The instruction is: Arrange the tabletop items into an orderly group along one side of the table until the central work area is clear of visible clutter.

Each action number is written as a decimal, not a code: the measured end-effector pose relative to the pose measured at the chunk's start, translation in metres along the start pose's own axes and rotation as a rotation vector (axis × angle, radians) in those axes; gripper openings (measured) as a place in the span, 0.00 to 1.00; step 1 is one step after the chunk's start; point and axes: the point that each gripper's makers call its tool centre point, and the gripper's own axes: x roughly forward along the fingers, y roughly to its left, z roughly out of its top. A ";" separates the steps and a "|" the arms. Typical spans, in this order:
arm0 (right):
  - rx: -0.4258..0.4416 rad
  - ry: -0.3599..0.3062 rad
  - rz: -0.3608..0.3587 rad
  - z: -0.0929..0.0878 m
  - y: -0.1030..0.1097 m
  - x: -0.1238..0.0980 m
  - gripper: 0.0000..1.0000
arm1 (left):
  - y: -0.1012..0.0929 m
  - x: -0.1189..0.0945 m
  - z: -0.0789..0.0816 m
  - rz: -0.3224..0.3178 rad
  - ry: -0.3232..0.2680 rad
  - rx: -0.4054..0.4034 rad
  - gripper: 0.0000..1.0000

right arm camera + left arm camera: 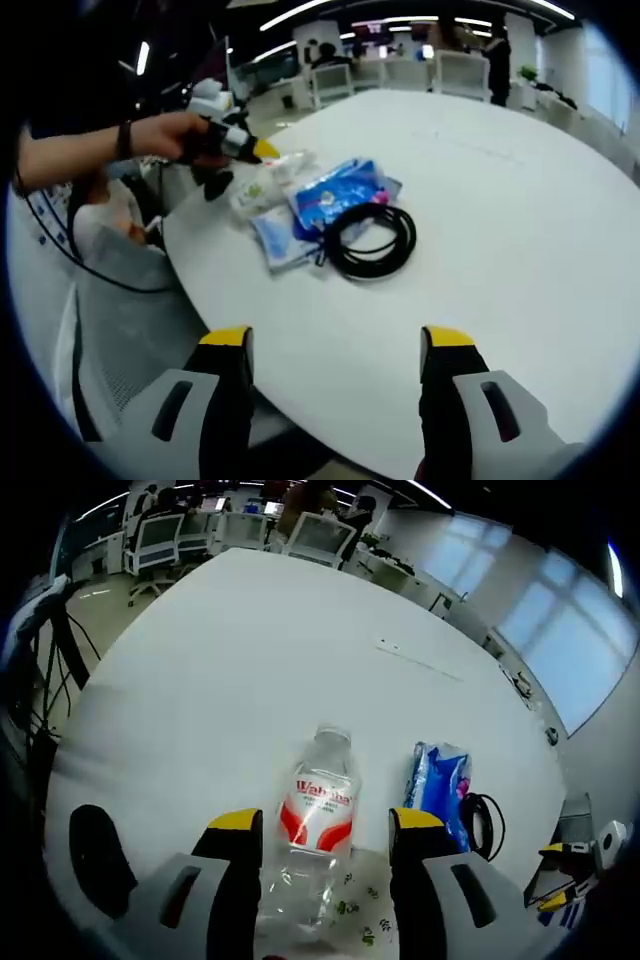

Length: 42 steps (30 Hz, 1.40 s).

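Bottle (318, 825) of clear plastic, red-labelled, lying on the white counter (250, 670) between the yellow-tipped jaws of the left claw (325, 825), jaws wide and apparently not yet closed on it. Just beside: blue packet (440, 780) and coiled black cable (372, 238), grouped near the counter's edge. Right claw (338, 345) spread open, empty, well apart from the pile. Risks judged: round bottle rolling or squirting free under an off-centre squeeze; packet nudged over the nearby edge.
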 end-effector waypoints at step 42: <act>0.066 -0.007 -0.043 -0.006 -0.020 -0.008 0.65 | 0.006 0.037 0.002 -0.005 0.098 0.187 0.40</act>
